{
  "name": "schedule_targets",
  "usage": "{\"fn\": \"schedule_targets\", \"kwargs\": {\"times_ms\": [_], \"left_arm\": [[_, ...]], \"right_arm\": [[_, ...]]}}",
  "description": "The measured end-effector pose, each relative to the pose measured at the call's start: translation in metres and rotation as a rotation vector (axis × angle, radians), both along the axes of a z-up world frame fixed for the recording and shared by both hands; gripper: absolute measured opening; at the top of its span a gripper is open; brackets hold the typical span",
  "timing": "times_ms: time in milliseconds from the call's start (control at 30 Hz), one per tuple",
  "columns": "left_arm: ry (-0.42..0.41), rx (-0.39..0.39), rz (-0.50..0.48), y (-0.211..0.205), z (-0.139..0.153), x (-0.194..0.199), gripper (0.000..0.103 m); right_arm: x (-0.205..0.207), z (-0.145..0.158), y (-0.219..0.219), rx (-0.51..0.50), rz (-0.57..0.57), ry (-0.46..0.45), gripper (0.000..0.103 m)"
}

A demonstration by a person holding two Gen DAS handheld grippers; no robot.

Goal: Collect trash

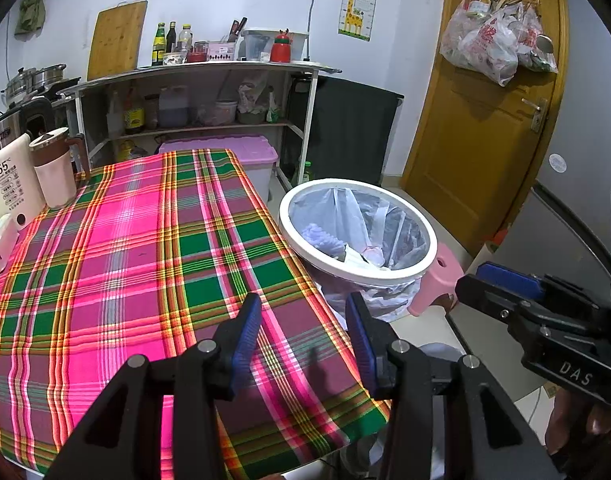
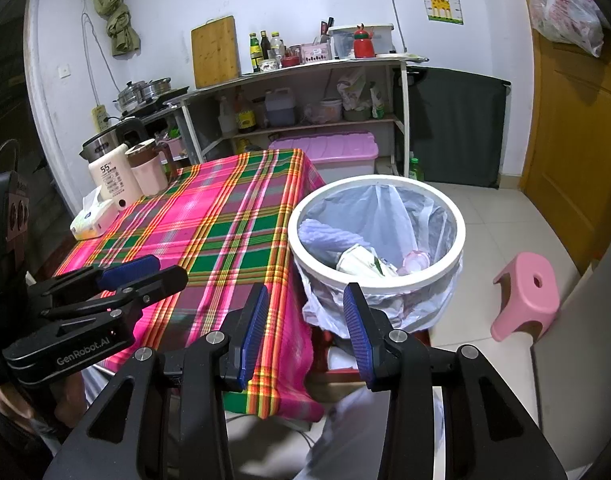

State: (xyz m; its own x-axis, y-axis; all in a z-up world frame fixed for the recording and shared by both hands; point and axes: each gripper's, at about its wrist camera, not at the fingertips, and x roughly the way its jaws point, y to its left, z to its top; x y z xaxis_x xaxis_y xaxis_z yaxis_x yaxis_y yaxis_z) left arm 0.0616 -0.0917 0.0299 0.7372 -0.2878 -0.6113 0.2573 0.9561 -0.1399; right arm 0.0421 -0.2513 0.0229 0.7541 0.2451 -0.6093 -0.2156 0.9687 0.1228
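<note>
The left gripper (image 1: 303, 336) filled the bottom centre of the left wrist view, its blue pads spread apart with nothing between them, over the near right edge of the table. The right gripper (image 2: 305, 330) stood the same way at the bottom centre of its own view, released and empty, just above the gap between table and bin. Each gripper also appeared from the side in the other camera, at the right edge of the left view and the lower left of the right view.

The table was covered with a plaid tablecloth (image 1: 145, 260) in pink, green and yellow, lying flat and bare in the middle. At its far left corner stood a white kettle marked 55 (image 1: 9, 180), a pink mug with brown lid (image 1: 55, 168) just beside it, and a tissue pack (image 2: 91, 222) near them.

The trash bin (image 2: 459, 236), round with a white rim and a clear liner, stood just beside the right edge of the table, in the centre right of both views. Inside it lay a purple piece, crumpled white paper (image 2: 359, 262) and a small pinkish item.

A pink stool (image 2: 525, 292) stood on the tiled floor right of the bin. Behind were a metal shelf (image 1: 201, 68) with bottles, a cutting board (image 1: 115, 38) against the wall, a purple-lidded box (image 1: 225, 152) below, and a wooden door (image 1: 477, 128) with plastic bags hanging at the upper right
</note>
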Motion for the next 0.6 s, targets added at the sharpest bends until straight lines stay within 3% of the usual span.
{"fn": "schedule_targets", "kwargs": {"times_ms": [600], "left_arm": [[0.002,0.003,0.004,0.0059,-0.0046,-0.0012,0.045]], "right_arm": [[0.0000,-0.0004,0.0006,-0.001,0.000,0.003,0.040]]}}
